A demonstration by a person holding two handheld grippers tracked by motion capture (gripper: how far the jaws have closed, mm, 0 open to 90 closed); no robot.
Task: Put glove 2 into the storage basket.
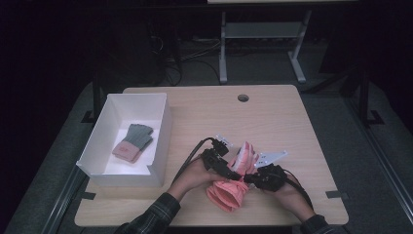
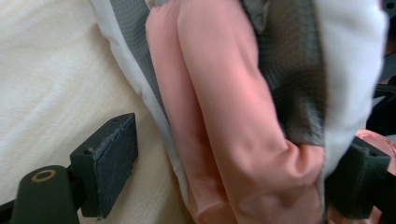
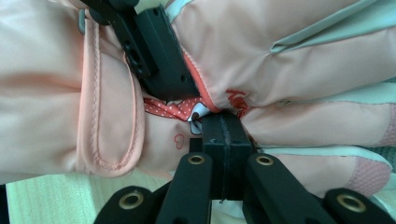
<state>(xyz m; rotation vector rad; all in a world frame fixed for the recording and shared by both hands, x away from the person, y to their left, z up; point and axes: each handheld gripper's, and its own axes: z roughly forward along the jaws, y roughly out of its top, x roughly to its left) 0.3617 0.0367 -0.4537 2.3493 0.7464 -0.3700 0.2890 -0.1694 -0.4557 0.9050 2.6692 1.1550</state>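
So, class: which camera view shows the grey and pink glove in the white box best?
The high view: the grey and pink glove lies whole inside the white box. The two gripper views look closely at the peach ski glove instead.

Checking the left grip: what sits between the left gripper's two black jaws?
The padded pink glove lies between the open left gripper jaws, seen in the left gripper view.
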